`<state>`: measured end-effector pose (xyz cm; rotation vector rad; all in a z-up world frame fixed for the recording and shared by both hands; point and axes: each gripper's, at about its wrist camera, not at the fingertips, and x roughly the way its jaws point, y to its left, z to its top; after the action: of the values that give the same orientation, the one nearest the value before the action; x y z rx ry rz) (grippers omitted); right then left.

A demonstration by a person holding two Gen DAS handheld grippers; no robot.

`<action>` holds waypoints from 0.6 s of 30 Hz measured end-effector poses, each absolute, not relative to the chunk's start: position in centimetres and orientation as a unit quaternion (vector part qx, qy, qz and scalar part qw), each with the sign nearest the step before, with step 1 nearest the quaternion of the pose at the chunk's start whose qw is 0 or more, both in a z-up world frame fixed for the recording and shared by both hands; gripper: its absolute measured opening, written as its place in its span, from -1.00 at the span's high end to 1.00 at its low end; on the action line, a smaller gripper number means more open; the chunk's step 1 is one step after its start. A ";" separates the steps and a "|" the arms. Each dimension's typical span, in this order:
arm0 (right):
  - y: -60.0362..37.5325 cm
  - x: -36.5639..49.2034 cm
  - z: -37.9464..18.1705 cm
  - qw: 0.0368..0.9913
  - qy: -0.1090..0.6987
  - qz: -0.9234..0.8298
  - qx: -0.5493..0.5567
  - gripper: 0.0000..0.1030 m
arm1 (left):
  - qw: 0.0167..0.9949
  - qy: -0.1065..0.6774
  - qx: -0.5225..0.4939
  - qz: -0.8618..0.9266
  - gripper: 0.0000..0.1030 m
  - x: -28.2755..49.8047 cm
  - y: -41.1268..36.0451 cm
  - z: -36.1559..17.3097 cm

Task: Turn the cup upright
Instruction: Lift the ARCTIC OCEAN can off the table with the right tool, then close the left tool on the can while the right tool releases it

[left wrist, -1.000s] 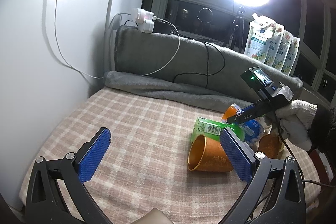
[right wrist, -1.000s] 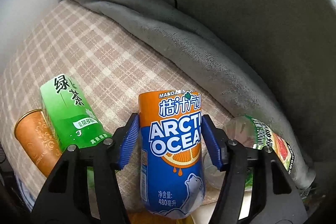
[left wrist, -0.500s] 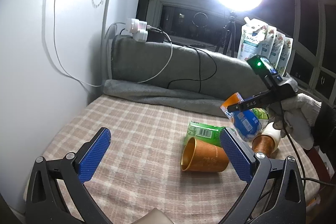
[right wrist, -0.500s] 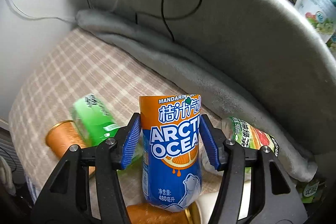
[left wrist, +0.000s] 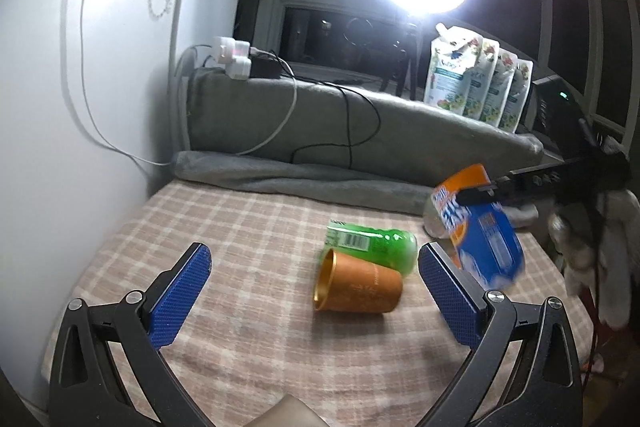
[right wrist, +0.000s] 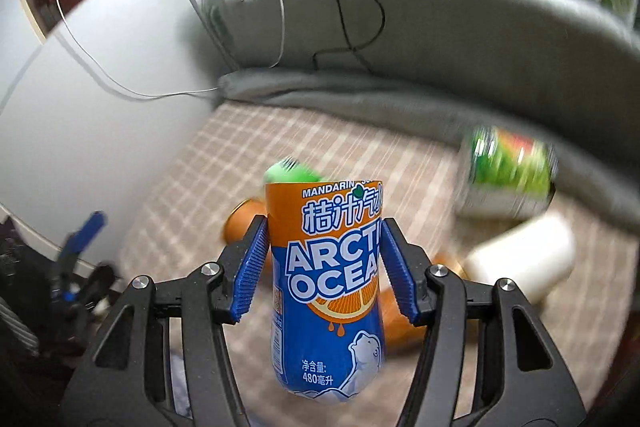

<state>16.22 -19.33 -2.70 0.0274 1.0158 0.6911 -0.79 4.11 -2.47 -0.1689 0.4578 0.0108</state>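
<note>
My right gripper (right wrist: 324,259) is shut on an orange-and-blue Arctic Ocean cup (right wrist: 328,291) and holds it in the air above the checked cloth; in the left wrist view the cup (left wrist: 480,227) hangs tilted at the right, base up. My left gripper (left wrist: 314,291) is open and empty, low over the near part of the cloth. A copper cup (left wrist: 358,287) lies on its side between the left gripper's fingers, mouth to the left. A green cup (left wrist: 372,243) lies on its side just behind it.
The checked cloth (left wrist: 240,227) covers the table. A grey blanket (left wrist: 320,179) with cables lies along the back. A clear labelled cup (right wrist: 508,167) and a white cup (right wrist: 528,259) lie at the right, beside another copper cup (right wrist: 396,323). Refill pouches (left wrist: 476,79) stand behind.
My right gripper has lifted the Arctic Ocean cup higher and swung it to the right, tilting it. My left gripper has pulled back and up a little, staying open.
</note>
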 end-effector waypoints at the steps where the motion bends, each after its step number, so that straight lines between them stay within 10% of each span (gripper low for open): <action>1: -19.4 15.6 -3.3 0.812 0.483 0.327 0.028 -0.14 | 0.970 0.228 -0.085 0.001 -0.99 -0.8 4.0 -2.5; 18: -20.6 10.1 -13.2 0.731 0.579 0.310 0.185 -0.22 | 0.916 0.345 -0.169 -0.113 -0.91 1.1 3.1 -5.2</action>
<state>10.05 -20.64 -13.25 0.4080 1.2749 0.6835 1.14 3.06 -5.23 -0.3480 0.7092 -0.2317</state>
